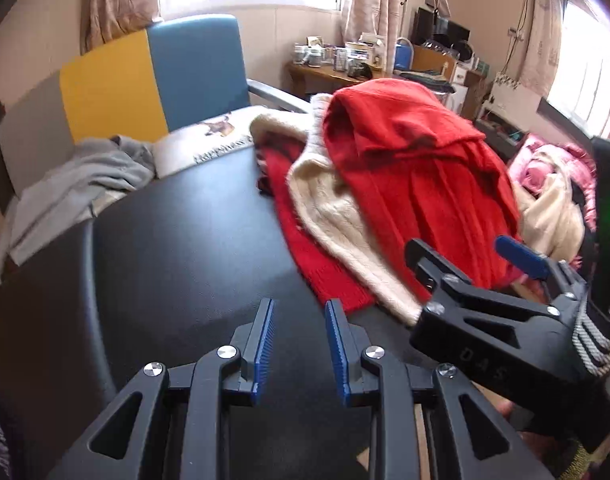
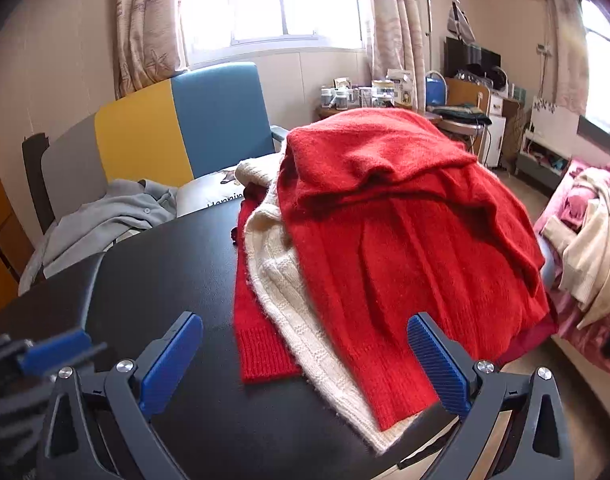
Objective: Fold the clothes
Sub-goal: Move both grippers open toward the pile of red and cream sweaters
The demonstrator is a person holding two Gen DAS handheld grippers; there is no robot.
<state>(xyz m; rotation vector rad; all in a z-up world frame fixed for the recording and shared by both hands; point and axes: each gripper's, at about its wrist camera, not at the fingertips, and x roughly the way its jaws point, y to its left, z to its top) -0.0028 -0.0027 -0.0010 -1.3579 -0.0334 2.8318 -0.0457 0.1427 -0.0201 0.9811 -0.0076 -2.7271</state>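
My left gripper [image 1: 299, 344] hovers over the bare black tabletop [image 1: 185, 248], its blue-padded jaws a narrow gap apart and empty. My right gripper [image 2: 305, 364] is spread wide, holding nothing, its jaws flanking the near hem of the red knit sweater [image 2: 393, 240]. That sweater lies heaped on a cream cable-knit sweater [image 2: 289, 292] on the table's right half.

The left claw [image 1: 299, 344] hovers with its jaws narrowly parted and empty, while the right claw [image 2: 305, 364] gapes wide, also empty.
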